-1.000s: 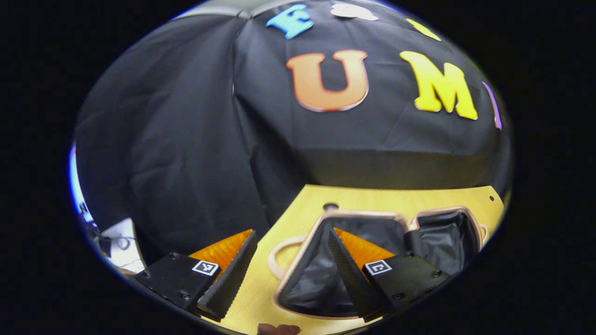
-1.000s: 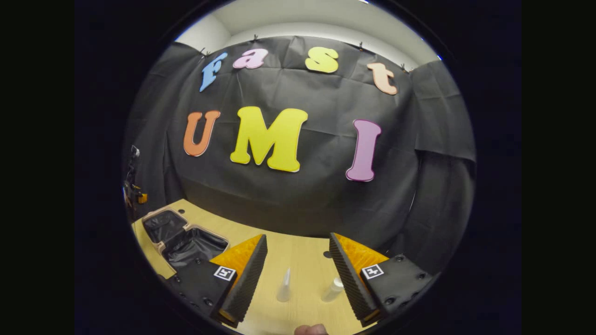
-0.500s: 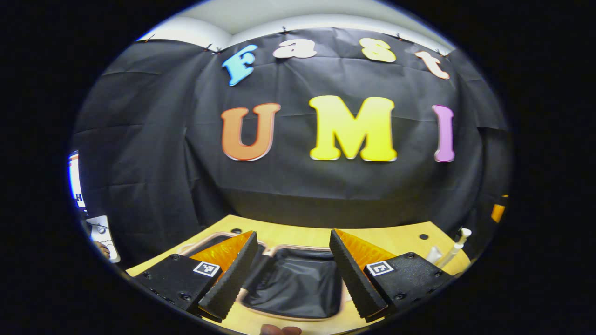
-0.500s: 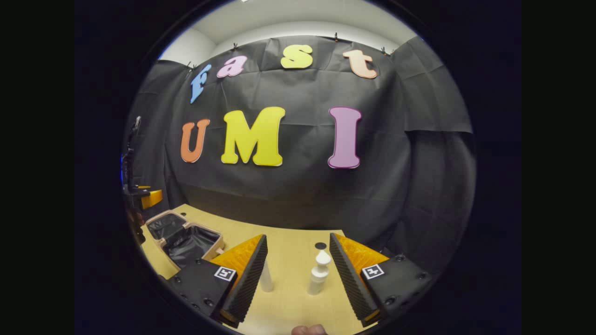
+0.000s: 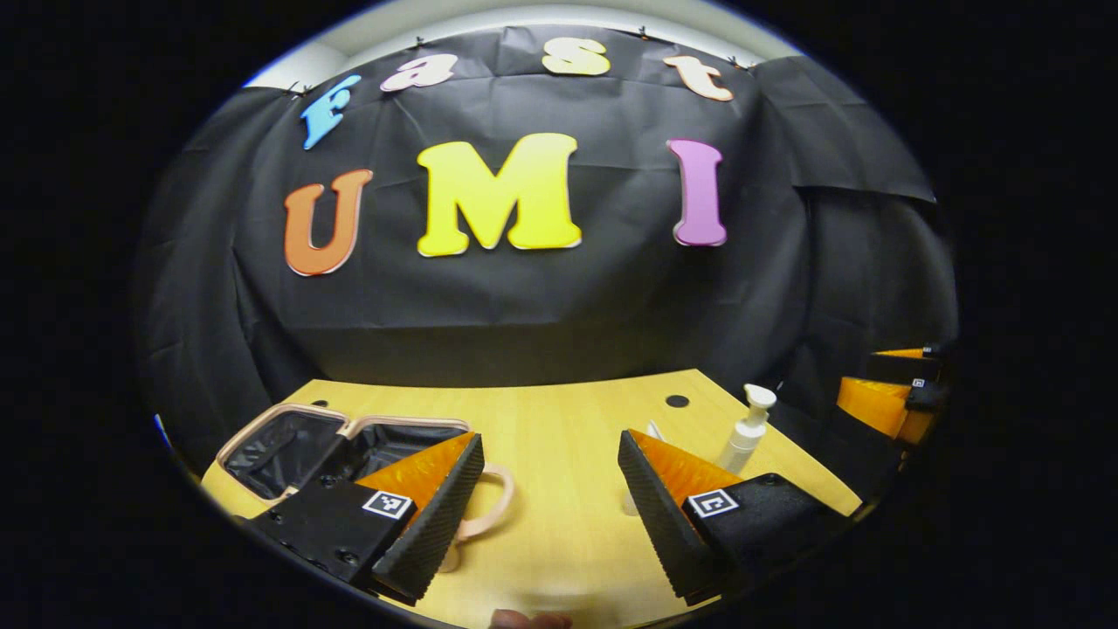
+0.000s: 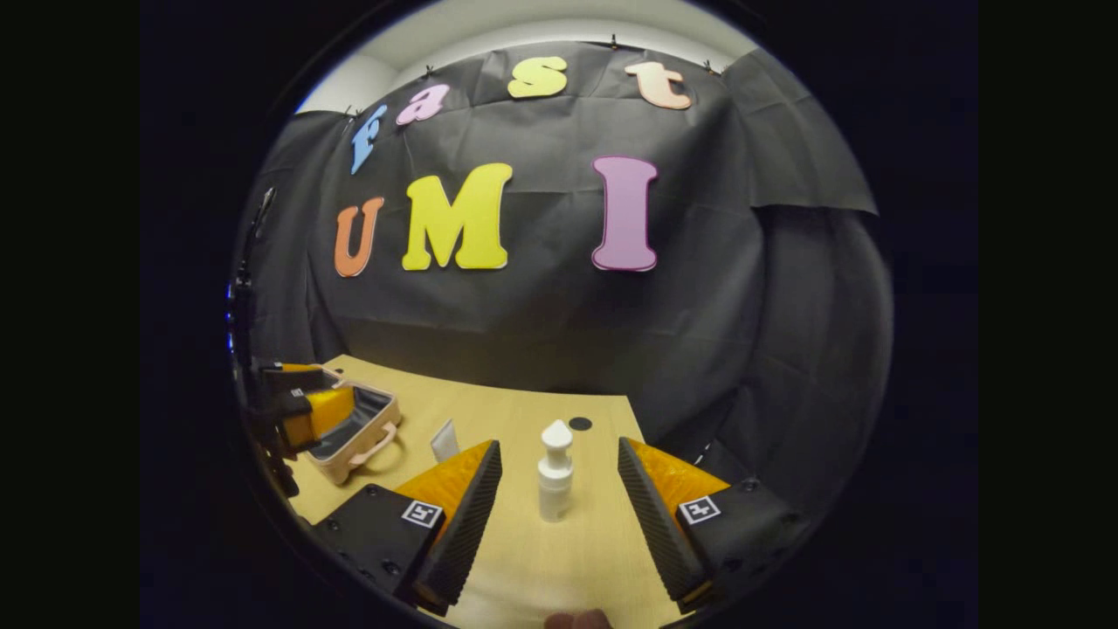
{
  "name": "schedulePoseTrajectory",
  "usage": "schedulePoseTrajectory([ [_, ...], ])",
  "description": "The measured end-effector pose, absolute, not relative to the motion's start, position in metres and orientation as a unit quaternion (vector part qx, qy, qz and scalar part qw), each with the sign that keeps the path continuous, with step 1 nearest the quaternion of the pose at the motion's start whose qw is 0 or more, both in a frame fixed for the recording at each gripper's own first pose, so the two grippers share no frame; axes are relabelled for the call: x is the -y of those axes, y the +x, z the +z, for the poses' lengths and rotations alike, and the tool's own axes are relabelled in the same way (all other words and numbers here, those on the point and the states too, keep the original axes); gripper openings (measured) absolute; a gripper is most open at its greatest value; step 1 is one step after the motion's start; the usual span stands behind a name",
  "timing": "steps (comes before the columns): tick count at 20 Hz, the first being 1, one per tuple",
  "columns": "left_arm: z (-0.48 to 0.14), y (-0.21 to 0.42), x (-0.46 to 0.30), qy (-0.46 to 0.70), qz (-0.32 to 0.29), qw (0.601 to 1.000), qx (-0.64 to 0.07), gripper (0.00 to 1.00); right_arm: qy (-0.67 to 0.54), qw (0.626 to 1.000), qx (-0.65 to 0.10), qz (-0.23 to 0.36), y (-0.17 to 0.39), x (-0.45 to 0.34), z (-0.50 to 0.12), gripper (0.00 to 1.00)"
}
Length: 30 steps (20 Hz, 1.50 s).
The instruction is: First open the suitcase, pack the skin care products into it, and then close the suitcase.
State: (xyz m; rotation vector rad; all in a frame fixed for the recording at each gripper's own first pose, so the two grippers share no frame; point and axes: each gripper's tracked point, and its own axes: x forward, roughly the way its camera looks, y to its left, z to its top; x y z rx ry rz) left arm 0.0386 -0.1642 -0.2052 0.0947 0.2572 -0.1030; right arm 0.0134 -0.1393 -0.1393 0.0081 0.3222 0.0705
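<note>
Both tongs, left (image 5: 550, 489) and right (image 6: 559, 498), gape apart over bare table (image 6: 524, 559); pump bottle (image 6: 555, 476) stands between the right's fingers, untouched.

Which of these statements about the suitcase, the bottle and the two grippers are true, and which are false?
1. The suitcase lies open on the table. True.
2. The right gripper is shut on the pump bottle. False: its fingers are spread apart, and the bottle stands free on the table ahead of them.
3. The pump bottle stands upright. True.
4. The pump bottle is already inside the suitcase. False: it stands on the table, apart from the suitcase.
5. The left gripper holds the white tube. False: it is open and holds nothing.
</note>
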Motion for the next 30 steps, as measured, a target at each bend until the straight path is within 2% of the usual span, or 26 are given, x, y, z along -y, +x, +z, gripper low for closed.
schedulePoseTrajectory([
  [7,-0.296,0.059,0.231,0.060,-0.098,0.979,-0.167,0.99,-0.017,0.980,-0.197,0.013,0.014,0.192,-0.186,0.80],
  [11,-0.344,0.081,0.244,0.050,-0.099,0.973,-0.203,0.99,-0.009,0.976,-0.217,0.003,0.012,0.208,-0.202,0.79],
  [17,-0.382,0.110,0.249,0.061,-0.098,0.967,-0.226,0.99,-0.007,0.972,-0.233,0.006,0.013,0.218,-0.217,0.79],
  [19,-0.391,0.113,0.250,0.061,-0.099,0.965,-0.236,0.92,-0.004,0.972,-0.235,0.008,0.016,0.217,-0.219,0.80],
  [21,-0.400,0.114,0.250,0.053,-0.096,0.961,-0.253,0.74,0.001,0.973,-0.232,0.010,0.018,0.218,-0.219,0.79],
  [24,-0.401,0.120,0.250,0.059,-0.094,0.961,-0.253,0.65,0.006,0.972,-0.235,0.017,0.023,0.214,-0.226,0.79],
  [25,-0.401,0.120,0.249,0.063,-0.097,0.960,-0.255,0.55,0.007,0.971,-0.237,0.020,0.025,0.211,-0.230,0.79],
  [26,-0.402,0.120,0.249,0.064,-0.099,0.959,-0.258,0.58,0.008,0.971,-0.240,0.024,0.027,0.209,-0.233,0.78],
  [27,-0.401,0.120,0.249,0.064,-0.101,0.958,-0.261,0.49,0.008,0.970,-0.240,0.027,0.031,0.206,-0.237,0.79],
  [30,-0.397,0.111,0.247,0.056,-0.108,0.955,-0.271,0.46,0.003,0.967,-0.251,0.051,0.041,0.189,-0.254,0.79],
])
